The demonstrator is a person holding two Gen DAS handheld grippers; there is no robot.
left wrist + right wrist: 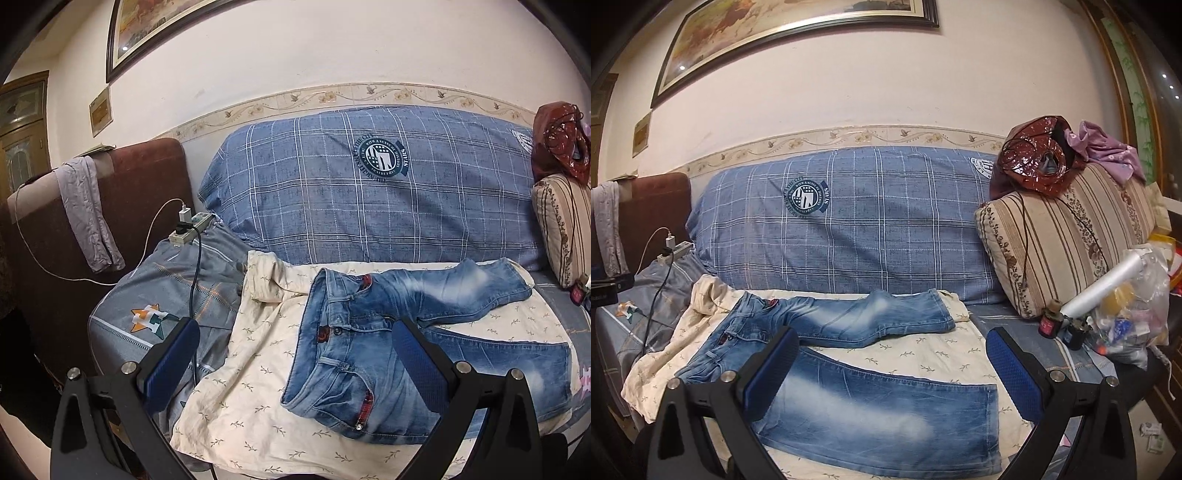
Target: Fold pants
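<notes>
Faded blue jeans lie spread on a cream leaf-print cloth on the sofa, waistband to the left, legs splayed apart to the right. My left gripper hangs open above the waistband, holding nothing. In the right wrist view the jeans show both legs: the far leg along the backrest, the near leg reaching toward the front right. My right gripper is open over the near leg, nothing between its fingers.
A blue plaid cover drapes the backrest. A power strip with chargers and cables sits at the left. A striped cushion with a red bag, small bottles and a plastic bag of items crowd the right.
</notes>
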